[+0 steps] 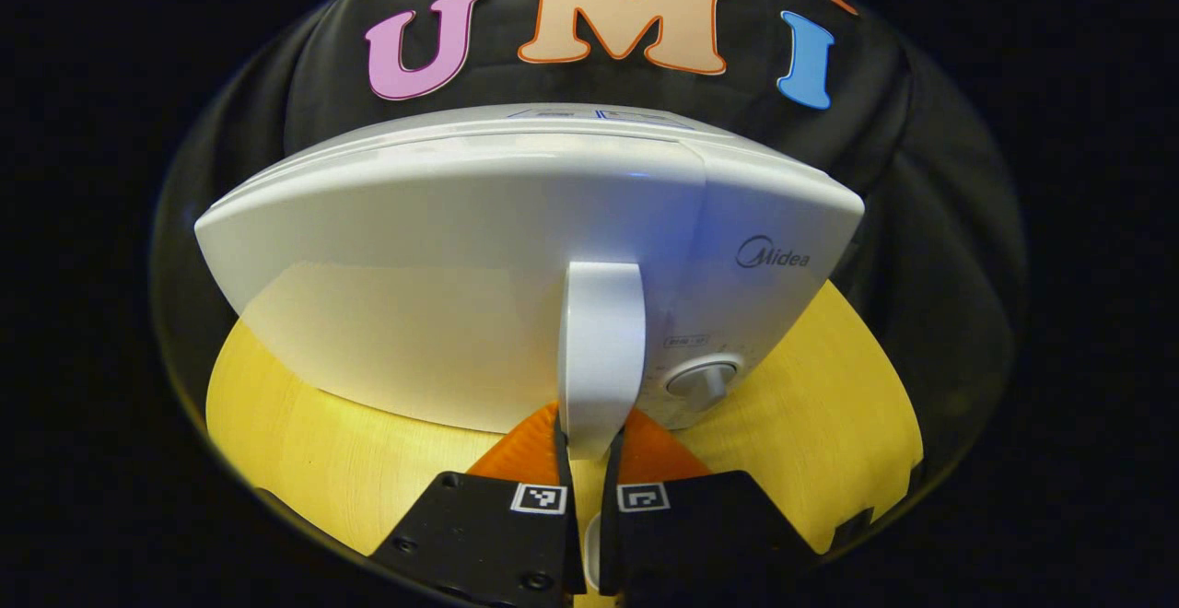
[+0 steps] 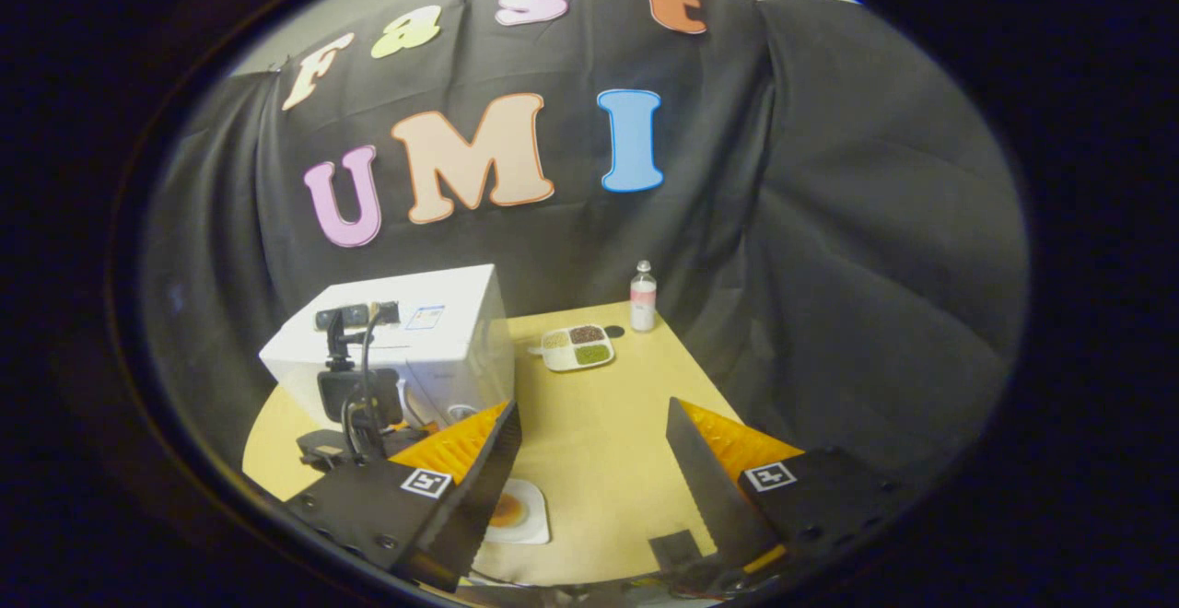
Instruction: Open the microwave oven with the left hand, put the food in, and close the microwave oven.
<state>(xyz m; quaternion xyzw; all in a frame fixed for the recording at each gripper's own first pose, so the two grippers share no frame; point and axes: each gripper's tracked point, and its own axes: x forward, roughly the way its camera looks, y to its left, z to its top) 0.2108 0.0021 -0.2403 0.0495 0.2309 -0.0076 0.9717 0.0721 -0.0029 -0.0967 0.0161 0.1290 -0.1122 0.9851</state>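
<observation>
The white microwave [image 1: 479, 249] fills the left gripper view with its door closed. Its vertical white door handle [image 1: 601, 341] runs down between my left gripper's [image 1: 589, 442] orange fingers [image 1: 530, 450], which press on its lower end from both sides. In the right gripper view the microwave [image 2: 433, 332] stands at the table's left, and the left gripper [image 2: 355, 405] with its camera mount is held against its front. My right gripper [image 2: 594, 488] hangs open above the table. A white plate with orange-brown food [image 2: 516, 511] lies on the table just beside its left finger [image 2: 479, 461].
A round knob [image 1: 705, 380] sits on the control panel right of the handle. At the back of the yellow table [image 2: 608, 424] are a white tray of grains [image 2: 577, 347] and a small bottle [image 2: 643, 295]. Black cloth walls close the booth.
</observation>
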